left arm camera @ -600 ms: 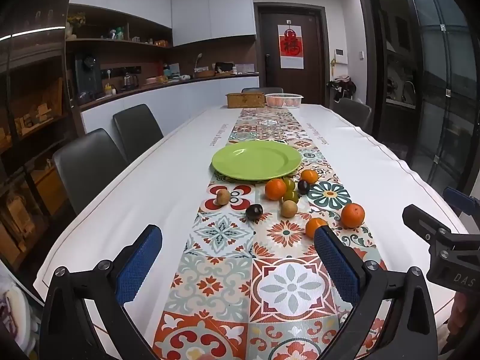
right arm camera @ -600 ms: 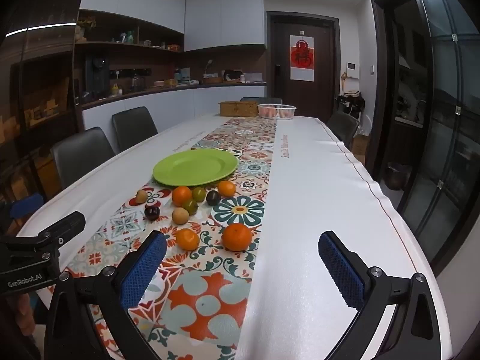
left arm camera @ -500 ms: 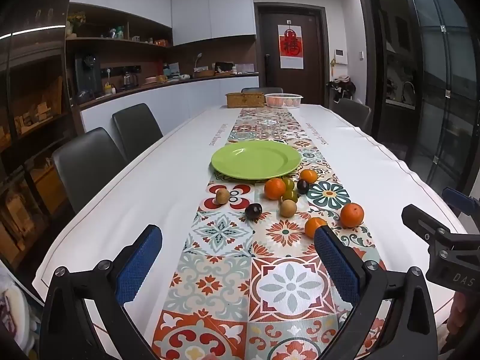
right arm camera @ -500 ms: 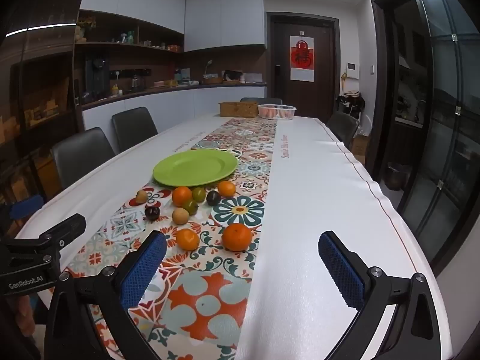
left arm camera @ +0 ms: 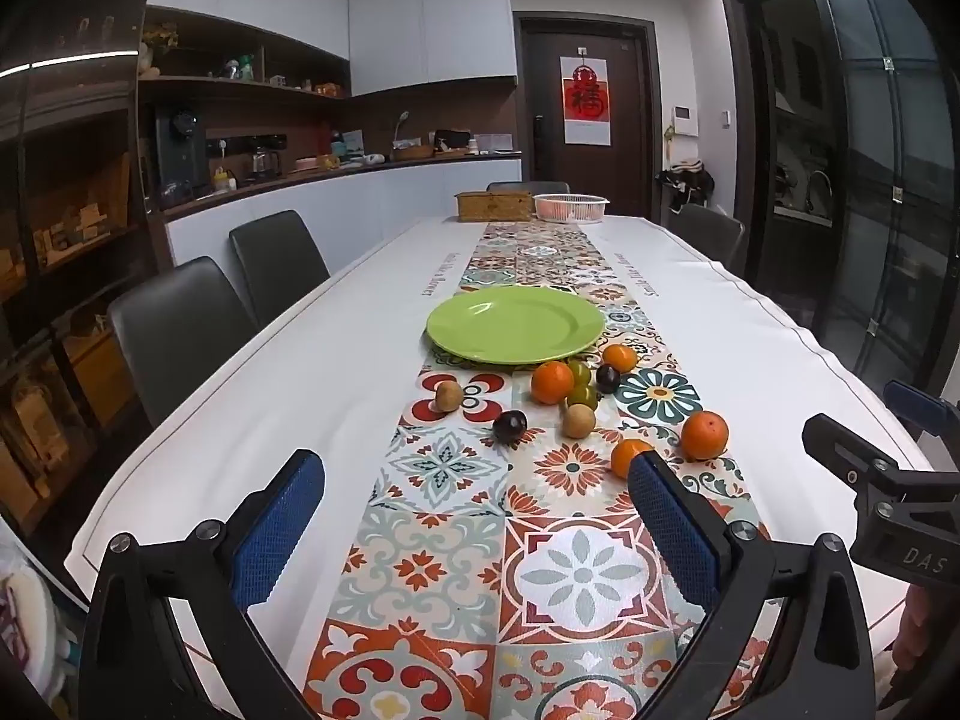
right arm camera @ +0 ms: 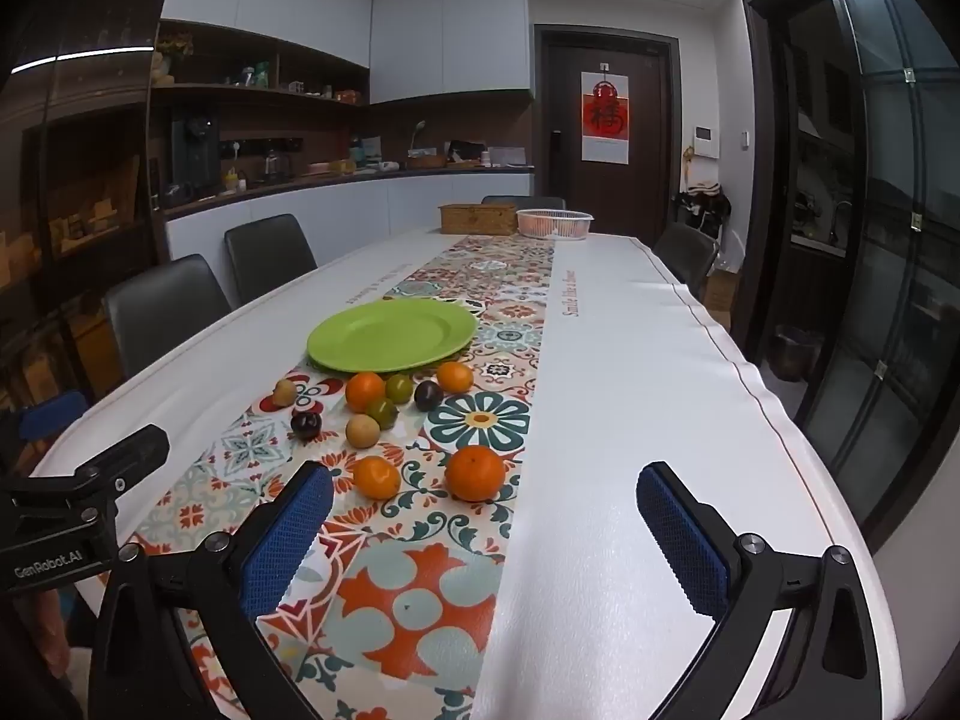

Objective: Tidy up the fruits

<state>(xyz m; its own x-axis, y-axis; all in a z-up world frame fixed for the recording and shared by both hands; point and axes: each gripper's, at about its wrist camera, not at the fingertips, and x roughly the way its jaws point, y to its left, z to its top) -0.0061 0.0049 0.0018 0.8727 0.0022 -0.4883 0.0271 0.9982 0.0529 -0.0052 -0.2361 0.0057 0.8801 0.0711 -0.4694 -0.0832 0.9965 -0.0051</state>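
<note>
We hold our left gripper (left arm camera: 474, 516) and right gripper (right arm camera: 486, 519) above the near end of the table (right arm camera: 630, 420), both spread wide and holding nothing. Scattered fruits (left arm camera: 579, 390) lie on the patterned runner (left arm camera: 456, 540), just before a bare green plate (left arm camera: 515, 324).

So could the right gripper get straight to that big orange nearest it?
Probably yes: the right gripper is open, and the big round orange sits just ahead on the patterned runner with nothing between them.
</note>
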